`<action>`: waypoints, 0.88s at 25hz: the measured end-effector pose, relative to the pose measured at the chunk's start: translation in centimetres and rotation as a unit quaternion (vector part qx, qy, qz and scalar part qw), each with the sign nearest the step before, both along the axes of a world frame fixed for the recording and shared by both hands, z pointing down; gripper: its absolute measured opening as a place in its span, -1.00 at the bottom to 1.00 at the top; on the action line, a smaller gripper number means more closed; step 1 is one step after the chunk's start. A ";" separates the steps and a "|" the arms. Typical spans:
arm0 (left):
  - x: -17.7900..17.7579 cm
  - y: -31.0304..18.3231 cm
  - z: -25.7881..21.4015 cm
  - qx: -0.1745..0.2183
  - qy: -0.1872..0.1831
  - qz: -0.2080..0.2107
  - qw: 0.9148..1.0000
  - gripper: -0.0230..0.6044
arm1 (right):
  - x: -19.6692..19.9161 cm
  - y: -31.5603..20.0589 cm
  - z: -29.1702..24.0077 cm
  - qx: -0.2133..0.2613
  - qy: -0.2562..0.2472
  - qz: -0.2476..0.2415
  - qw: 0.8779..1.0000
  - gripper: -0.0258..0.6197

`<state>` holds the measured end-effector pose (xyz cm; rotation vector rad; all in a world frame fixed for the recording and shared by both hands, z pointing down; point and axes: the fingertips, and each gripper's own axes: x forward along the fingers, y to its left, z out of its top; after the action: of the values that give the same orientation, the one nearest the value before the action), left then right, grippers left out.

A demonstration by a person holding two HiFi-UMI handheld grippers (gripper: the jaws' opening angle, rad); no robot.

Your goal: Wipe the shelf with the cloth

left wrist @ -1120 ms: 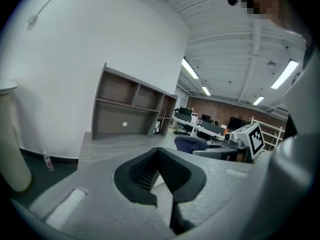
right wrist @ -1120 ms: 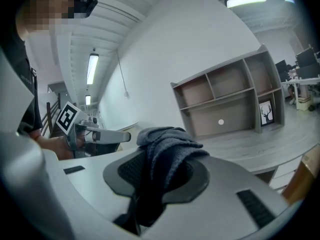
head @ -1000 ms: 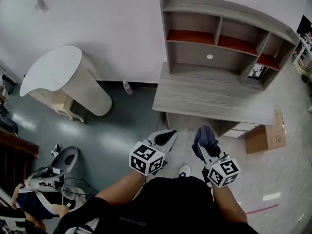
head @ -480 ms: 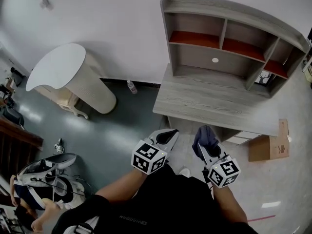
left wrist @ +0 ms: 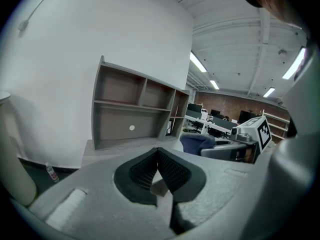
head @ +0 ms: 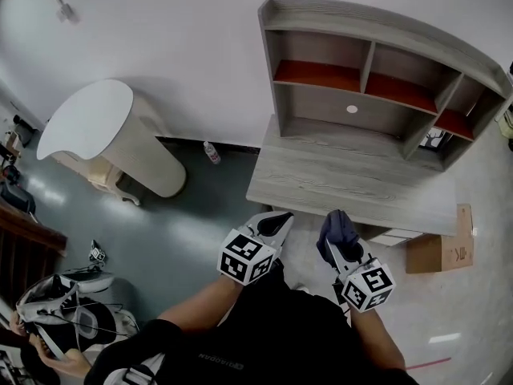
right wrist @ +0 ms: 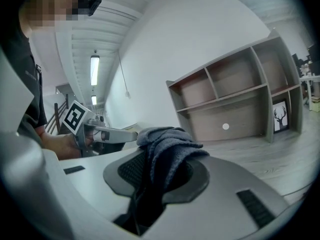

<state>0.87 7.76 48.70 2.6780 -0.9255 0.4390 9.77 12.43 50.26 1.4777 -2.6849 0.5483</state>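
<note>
A grey wooden shelf unit [head: 377, 79] with orange-red upper boards stands on a grey desk [head: 353, 184] against the white wall; it also shows in the left gripper view [left wrist: 132, 116] and the right gripper view [right wrist: 235, 101]. My right gripper [head: 337, 233] is shut on a dark blue cloth [head: 336, 225], which bunches up over its jaws [right wrist: 167, 149]. It hovers just short of the desk's near edge. My left gripper [head: 272, 224] is shut with nothing between its pads [left wrist: 172, 171], level with the right one.
A white curved counter [head: 104, 135] stands at the left by the wall, with a small bottle [head: 211, 152] on the floor. A cardboard box [head: 439, 247] lies right of the desk. A framed deer picture [right wrist: 279, 117] sits in the shelf's right bay.
The view has shifted slightly, and the desk's edge now lies a little closer to both grippers. The grippers keep their pose, the cloth still held.
</note>
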 end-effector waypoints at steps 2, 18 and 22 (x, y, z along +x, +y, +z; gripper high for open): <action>0.4 -1.9 -0.6 0.007 0.007 0.002 1.000 -0.90 | 0.2 -1.4 -0.1 0.000 0.005 0.003 1.000 -0.61; -1.5 -17.7 -3.1 0.019 0.020 0.038 0.999 -0.90 | -3.2 -16.6 -1.7 0.002 0.036 0.025 0.999 -0.61; -2.9 -21.4 -3.9 0.025 0.018 0.041 0.999 -0.90 | -3.9 -20.7 -2.8 0.008 0.044 0.041 0.998 -0.61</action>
<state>-2.07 -13.68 44.78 2.7663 -0.8306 0.3891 5.85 -8.31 47.46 1.5834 -2.5786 0.4543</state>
